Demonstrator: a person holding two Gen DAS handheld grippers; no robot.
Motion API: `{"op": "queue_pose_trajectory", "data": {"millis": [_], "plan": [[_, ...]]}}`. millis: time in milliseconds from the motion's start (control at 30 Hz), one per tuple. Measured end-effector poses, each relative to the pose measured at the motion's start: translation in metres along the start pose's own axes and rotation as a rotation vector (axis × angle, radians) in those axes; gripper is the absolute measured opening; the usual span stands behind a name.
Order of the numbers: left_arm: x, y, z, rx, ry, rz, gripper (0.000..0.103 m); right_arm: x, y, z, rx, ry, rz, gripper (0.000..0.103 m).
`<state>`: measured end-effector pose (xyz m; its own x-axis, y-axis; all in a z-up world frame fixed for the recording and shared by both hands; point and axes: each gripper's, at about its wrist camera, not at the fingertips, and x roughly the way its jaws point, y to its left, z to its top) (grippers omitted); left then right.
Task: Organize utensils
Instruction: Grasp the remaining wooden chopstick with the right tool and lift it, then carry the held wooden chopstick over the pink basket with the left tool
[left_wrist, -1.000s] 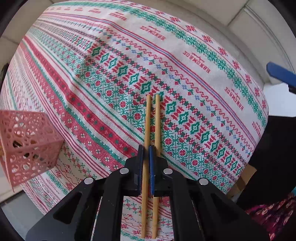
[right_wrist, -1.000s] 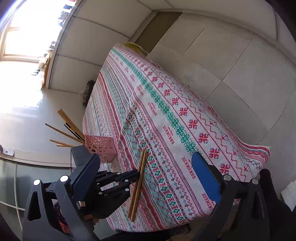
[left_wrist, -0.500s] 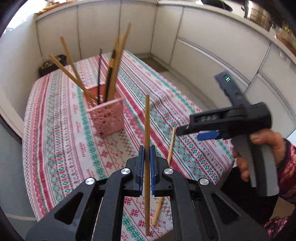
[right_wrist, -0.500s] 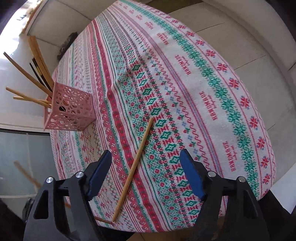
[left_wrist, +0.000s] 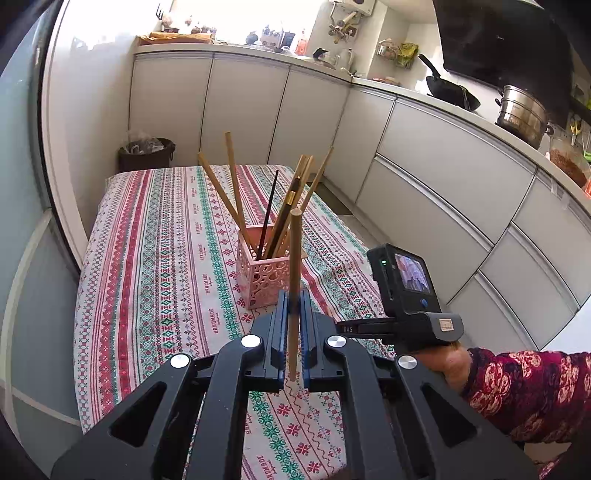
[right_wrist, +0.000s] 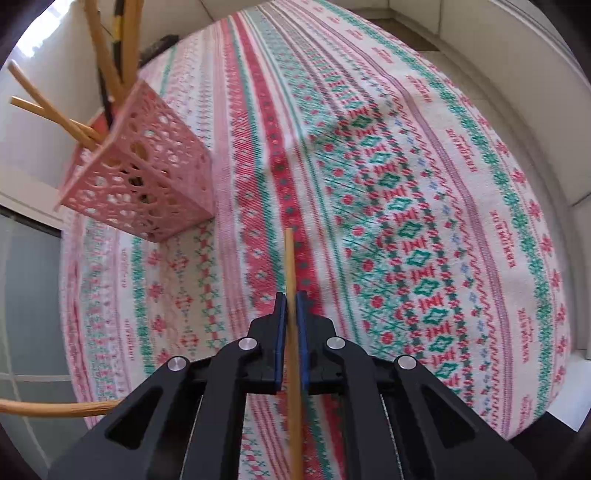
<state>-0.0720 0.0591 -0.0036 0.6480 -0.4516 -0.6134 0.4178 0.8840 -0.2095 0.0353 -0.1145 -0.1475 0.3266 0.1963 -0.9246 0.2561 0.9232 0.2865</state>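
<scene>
My left gripper is shut on a wooden chopstick, held upright above the table, just in front of the pink lattice holder. The holder carries several wooden chopsticks and a black one. My right gripper is shut on a second wooden chopstick that points forward over the tablecloth. The pink holder is to its upper left. The right gripper's body with its camera shows at the right of the left wrist view. The end of the left chopstick shows at lower left in the right wrist view.
The table wears a red, green and white patterned cloth. Grey kitchen cabinets run along the right. A dark bin stands beyond the table's far end. The table's right edge drops to the floor.
My left gripper lifted one chopstick off the cloth and swung it upright by the holder. My right gripper went from open to shut on the other chopstick that lay on the cloth.
</scene>
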Motion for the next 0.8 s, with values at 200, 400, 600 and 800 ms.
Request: {"op": "queue_pose_trajectory", "data": {"millis": [200, 400, 600, 800], "plan": [[-0.008, 0.006, -0.001, -0.029, -0.034, 0.016, 0.005, -0.067, -0.005, -0.019, -0.080, -0.232, 0.131, 0.006], [-0.015, -0.001, 0.003, -0.039, -0.075, 0.028, 0.005, -0.124, -0.013, -0.026, -0.112, -0.345, 0.188, 0.006], [-0.033, -0.012, 0.017, -0.043, -0.142, 0.037, 0.005, -0.173, -0.008, -0.037, -0.152, -0.455, 0.231, 0.006], [-0.043, -0.026, 0.035, -0.017, -0.172, 0.055, 0.005, -0.223, -0.008, -0.033, -0.177, -0.550, 0.268, 0.006]]}}
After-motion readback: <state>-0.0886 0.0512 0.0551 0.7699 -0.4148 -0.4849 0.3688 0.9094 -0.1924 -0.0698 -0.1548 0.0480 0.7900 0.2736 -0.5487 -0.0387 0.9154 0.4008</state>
